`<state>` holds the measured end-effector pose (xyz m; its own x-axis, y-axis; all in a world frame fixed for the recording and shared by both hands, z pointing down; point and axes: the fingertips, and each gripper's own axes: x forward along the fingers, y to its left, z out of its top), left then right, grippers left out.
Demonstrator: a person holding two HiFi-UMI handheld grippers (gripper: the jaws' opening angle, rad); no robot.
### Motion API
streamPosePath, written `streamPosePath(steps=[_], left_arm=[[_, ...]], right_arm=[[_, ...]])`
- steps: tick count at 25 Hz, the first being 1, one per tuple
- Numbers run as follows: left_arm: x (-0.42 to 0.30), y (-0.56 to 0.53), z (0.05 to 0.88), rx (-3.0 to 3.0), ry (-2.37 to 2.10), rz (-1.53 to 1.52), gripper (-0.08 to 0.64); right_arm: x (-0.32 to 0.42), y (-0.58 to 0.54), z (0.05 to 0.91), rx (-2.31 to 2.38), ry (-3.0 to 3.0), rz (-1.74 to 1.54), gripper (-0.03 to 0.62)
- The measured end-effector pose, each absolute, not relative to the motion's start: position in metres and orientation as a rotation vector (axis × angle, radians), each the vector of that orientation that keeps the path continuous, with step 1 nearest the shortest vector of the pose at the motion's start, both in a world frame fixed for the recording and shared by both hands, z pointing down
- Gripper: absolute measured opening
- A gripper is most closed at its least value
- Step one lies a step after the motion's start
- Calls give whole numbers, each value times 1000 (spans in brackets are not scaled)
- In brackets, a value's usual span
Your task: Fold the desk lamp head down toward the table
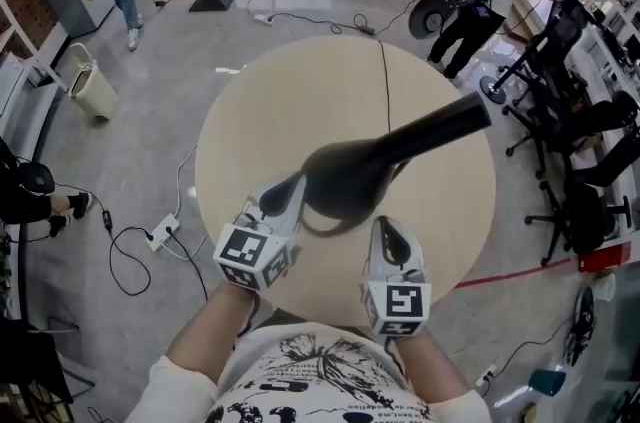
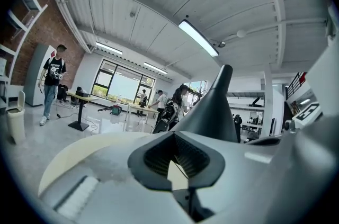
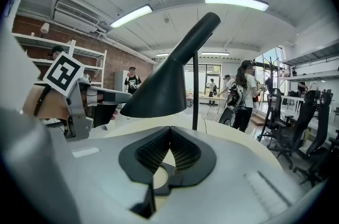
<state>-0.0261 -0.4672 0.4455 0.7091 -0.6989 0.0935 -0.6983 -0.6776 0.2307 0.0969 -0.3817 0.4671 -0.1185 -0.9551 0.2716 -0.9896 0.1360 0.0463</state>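
The desk lamp head (image 1: 345, 179) stands over the middle of the round table (image 1: 250, 111) on a thin upright stem (image 3: 195, 96). Its long axis slants: the wide mouth faces down toward the person and the narrow end rises up and away. The left gripper (image 1: 285, 199) reaches to the shade's left edge with its jaws together and empty. The right gripper (image 1: 387, 233) hangs just short of the shade, jaws likewise closed on nothing

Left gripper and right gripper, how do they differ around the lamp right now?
The left gripper sits at the rim of the lamp head; the right gripper stands clear of it. The left gripper view shows the head close up; the right gripper view takes in head and stem. Both have jaws together, holding nothing.
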Motion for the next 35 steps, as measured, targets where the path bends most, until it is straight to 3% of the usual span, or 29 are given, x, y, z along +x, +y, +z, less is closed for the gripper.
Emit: streamPosePath(steps=[13, 35], left_arm=[[-25, -445, 413, 2736, -1175, -18, 3], [-6, -277, 429, 2595, -1399, -74, 2]], right_arm=[[108, -386, 452, 1892, -2245, 169, 9], [95, -283, 447, 1641, -2493, 94, 9]])
